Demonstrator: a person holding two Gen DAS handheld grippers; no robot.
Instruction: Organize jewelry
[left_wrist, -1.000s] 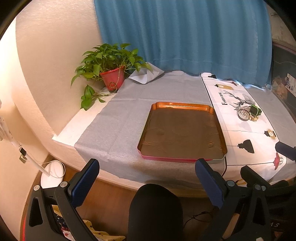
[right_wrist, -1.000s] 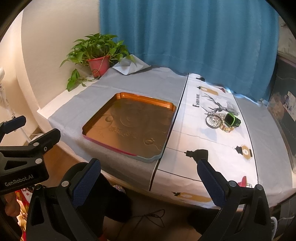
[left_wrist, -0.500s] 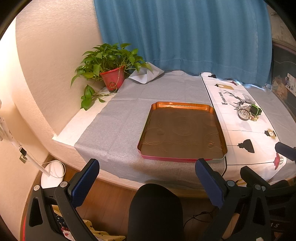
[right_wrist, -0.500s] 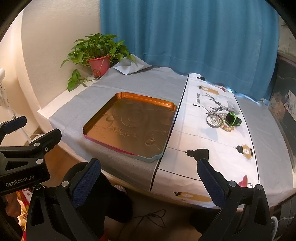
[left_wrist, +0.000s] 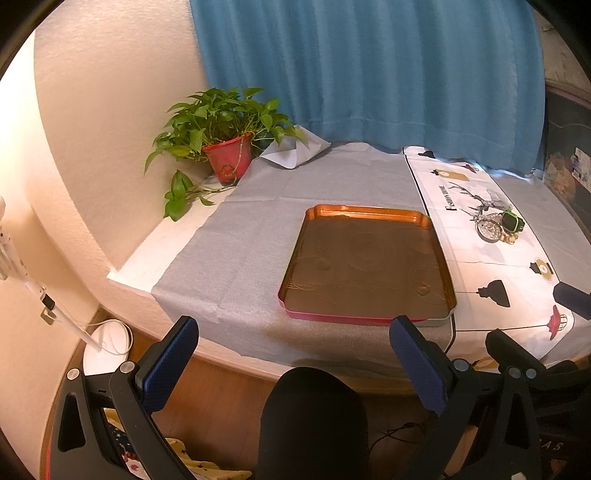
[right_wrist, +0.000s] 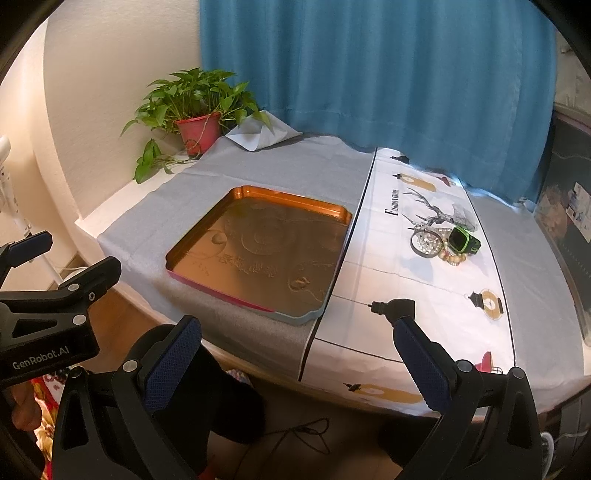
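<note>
An empty copper-coloured tray (left_wrist: 369, 212) (right_wrist: 291, 201) lies on the grey cloth in the middle of the table. To its right, on the white printed cloth, a small cluster of jewelry sits together: a silver ring-shaped bracelet (right_wrist: 426, 243) (left_wrist: 487, 230), a green-cased watch (right_wrist: 463, 240) (left_wrist: 512, 221) and a beaded bracelet (right_wrist: 454, 258). My left gripper (left_wrist: 293, 360) hangs open in front of the table edge, below the tray. My right gripper (right_wrist: 295, 363) is open too, held off the near edge, well short of the jewelry.
A potted plant in a red pot (left_wrist: 227, 160) (right_wrist: 197, 133) stands at the back left, with a folded grey cloth (right_wrist: 260, 134) beside it. A blue curtain (left_wrist: 362, 66) hangs behind the table. A dark knee (left_wrist: 312, 417) sits below the table edge.
Both views have shifted only slightly; the right wrist camera has edged a little closer to the table. Both grippers stay open and empty.
</note>
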